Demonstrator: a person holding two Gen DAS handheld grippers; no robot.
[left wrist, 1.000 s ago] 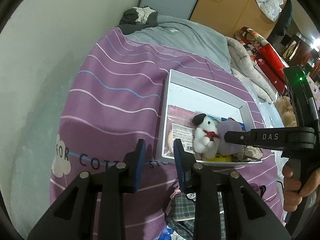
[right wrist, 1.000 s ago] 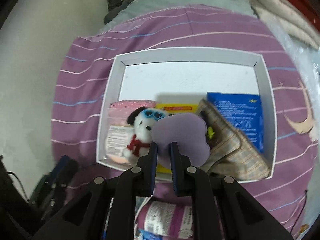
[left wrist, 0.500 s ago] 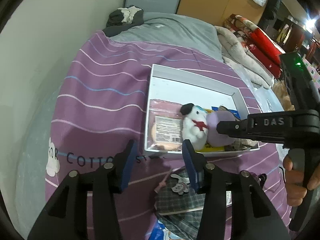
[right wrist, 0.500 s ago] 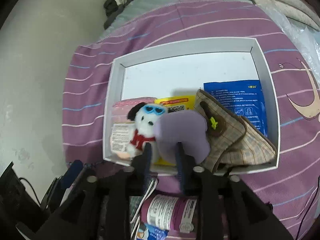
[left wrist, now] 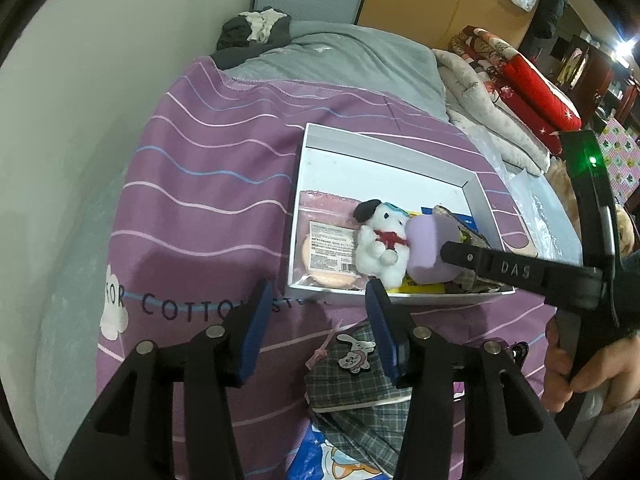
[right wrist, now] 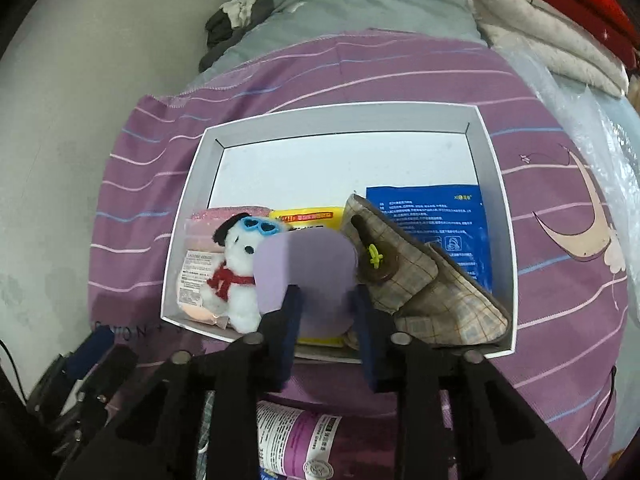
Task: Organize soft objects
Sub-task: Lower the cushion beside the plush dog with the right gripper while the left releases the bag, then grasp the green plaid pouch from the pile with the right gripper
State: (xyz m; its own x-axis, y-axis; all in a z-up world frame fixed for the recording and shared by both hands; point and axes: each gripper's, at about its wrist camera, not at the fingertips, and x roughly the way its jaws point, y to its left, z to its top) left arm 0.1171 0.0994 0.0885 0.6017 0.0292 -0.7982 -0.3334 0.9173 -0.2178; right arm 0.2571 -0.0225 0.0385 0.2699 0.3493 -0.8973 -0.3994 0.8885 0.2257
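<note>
Sponge (right wrist: 304,264), one, seemingly pinched as right gripper (right wrist: 326,300) closes; left gripper (left wrist: 318,286), just opened, empty.

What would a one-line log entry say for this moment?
right tongs: jaws just closing, purple sponge between them | left tongs: just opened, empty | sponge in white box, beside plush dog

On the purple striped bedspread (right wrist: 560,184) sits my shallow white box (right wrist: 340,118). In its near half, left to right: white plush dog (right wrist: 238,276), lilac foam block (right wrist: 304,268), checked fabric pouch (right wrist: 424,280); the blue packet (right wrist: 444,220) lies behind the pouch.
</note>
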